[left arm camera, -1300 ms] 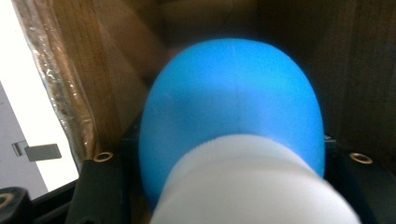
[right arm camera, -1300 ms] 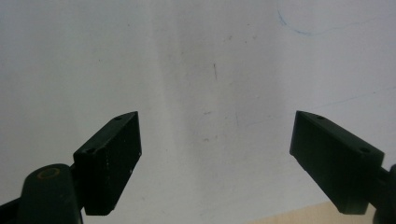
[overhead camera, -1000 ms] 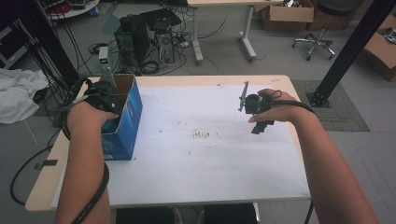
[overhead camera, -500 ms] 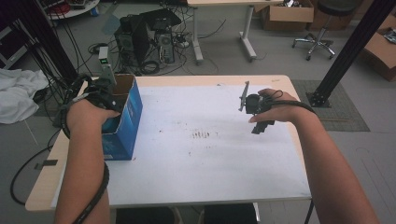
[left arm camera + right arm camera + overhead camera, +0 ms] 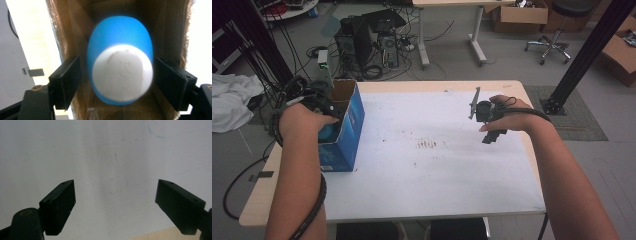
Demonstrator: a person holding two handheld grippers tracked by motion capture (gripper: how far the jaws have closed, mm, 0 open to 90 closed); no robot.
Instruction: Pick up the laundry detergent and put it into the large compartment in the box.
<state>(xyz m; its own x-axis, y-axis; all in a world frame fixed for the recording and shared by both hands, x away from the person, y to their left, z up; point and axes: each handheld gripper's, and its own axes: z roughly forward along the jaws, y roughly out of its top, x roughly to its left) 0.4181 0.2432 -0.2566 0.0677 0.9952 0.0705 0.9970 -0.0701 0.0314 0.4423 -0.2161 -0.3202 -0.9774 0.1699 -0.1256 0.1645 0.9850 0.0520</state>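
Currently, the left gripper (image 5: 117, 82) has just been opening; its jaws flank, apparently without pressing, a smooth blue egg-shaped object with a white flat end (image 5: 120, 60) inside the blue cardboard box (image 5: 343, 125) at the table's left edge. It likely handles light, rigid and slippery; grip across its widest middle. The right gripper (image 5: 115, 205) is spread wide, holding nothing.

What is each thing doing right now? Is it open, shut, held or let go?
Blue box: upright on the table, top open.
Blue and white egg-shaped thing: inside the box, between the left fingers, with a gap on each side.
Left gripper: open, its jaws have just been opening.
Right gripper: open wide, holding nothing, above the white table.
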